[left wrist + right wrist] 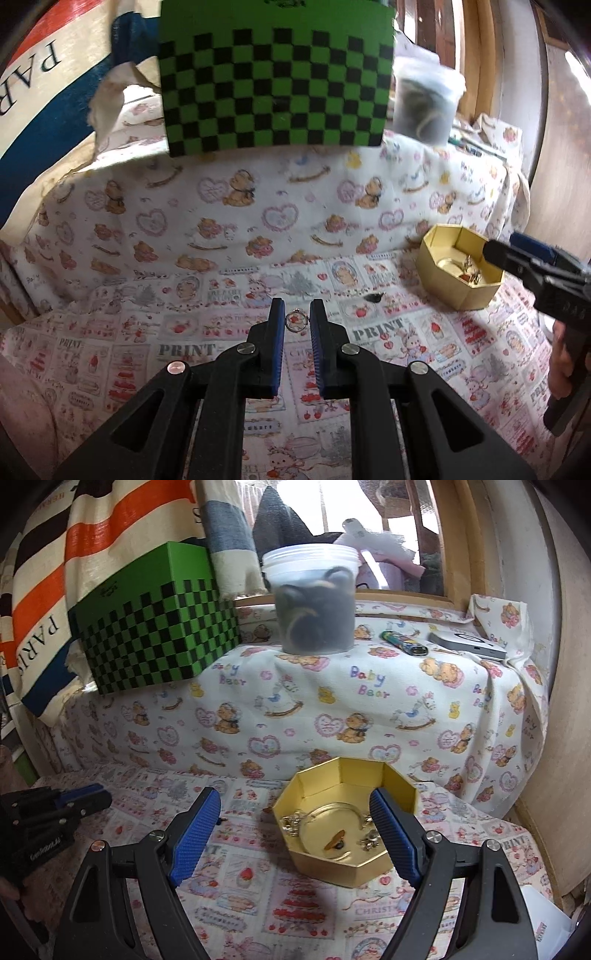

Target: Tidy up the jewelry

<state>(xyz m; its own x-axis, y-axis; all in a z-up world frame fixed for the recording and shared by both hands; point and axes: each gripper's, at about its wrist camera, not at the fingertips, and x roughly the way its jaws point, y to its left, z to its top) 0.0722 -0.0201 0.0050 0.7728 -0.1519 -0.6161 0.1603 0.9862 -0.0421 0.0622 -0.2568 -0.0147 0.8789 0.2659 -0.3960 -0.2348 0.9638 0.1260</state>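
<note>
Gold octagonal box (343, 853) sits between wide right gripper (295, 827) jaws.

The box (352, 808) is shiny gold, inside and out. The big box (159, 642) is green with black squares. The cloth (295, 904) is white with red cakes, and the other cloth (388, 701) shows brown bears and pink hearts. The tongs (295, 838) are black with blue pads (194, 834).

1. My right gripper (295, 808) is spread wide, holding nothing.
2. Its right finger hangs over the gold octagonal box (345, 812); small jewelry pieces (334, 843) lie inside.
3. The left gripper (79, 799) sits at the left edge.
4. Far back: a green checkered box (155, 627) and a plastic tub (314, 602).
</note>
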